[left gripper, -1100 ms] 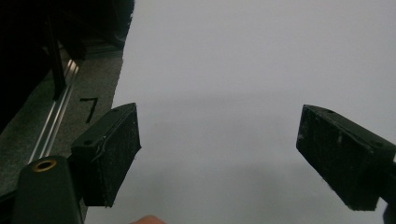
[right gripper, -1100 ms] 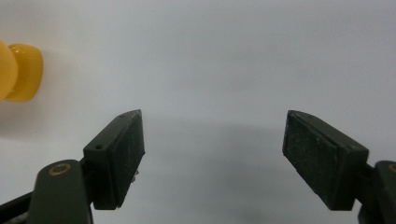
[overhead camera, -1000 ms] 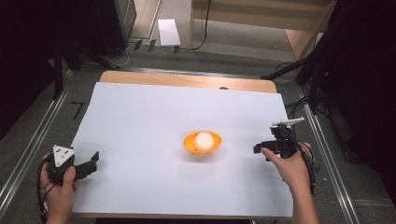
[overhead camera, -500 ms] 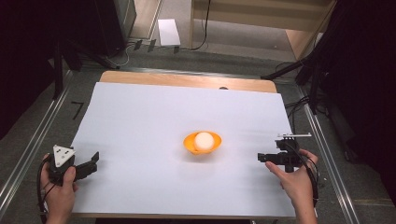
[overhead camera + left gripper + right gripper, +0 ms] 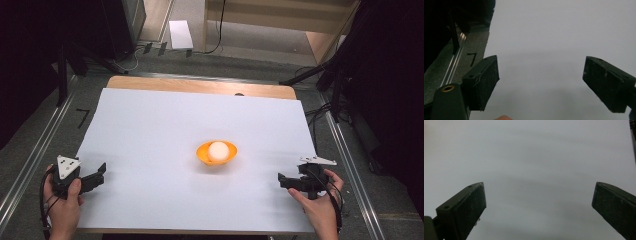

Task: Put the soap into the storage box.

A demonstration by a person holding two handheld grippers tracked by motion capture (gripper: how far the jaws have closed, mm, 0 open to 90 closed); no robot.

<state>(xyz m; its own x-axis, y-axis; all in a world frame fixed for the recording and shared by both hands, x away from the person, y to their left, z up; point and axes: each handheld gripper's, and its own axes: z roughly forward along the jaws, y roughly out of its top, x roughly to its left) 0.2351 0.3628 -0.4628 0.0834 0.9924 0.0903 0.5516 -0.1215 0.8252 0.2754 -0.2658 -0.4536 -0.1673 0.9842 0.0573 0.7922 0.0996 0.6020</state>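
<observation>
Bench (image 5: 150, 125): white sheet, orange bowl (image 5: 216, 153) holding ball (image 5: 219, 149)
Left tool (image 5: 100, 175): jaws apart, empty
Right tool (image 5: 281, 180): jaws apart, empty

The person's left hand (image 5: 64, 200) is gripping the black two-jaw left gripper (image 5: 100, 175) at the near left, its jaws gaping wide and pointing right. The right hand (image 5: 317, 202) is holding the black right gripper (image 5: 281, 181) at the near right, jaws spread, pointing left.

mark: black "7" (image 5: 472, 59) | on: grey floor strip (image 5: 471, 47) beside white sheet (hand-drawn look)
</observation>
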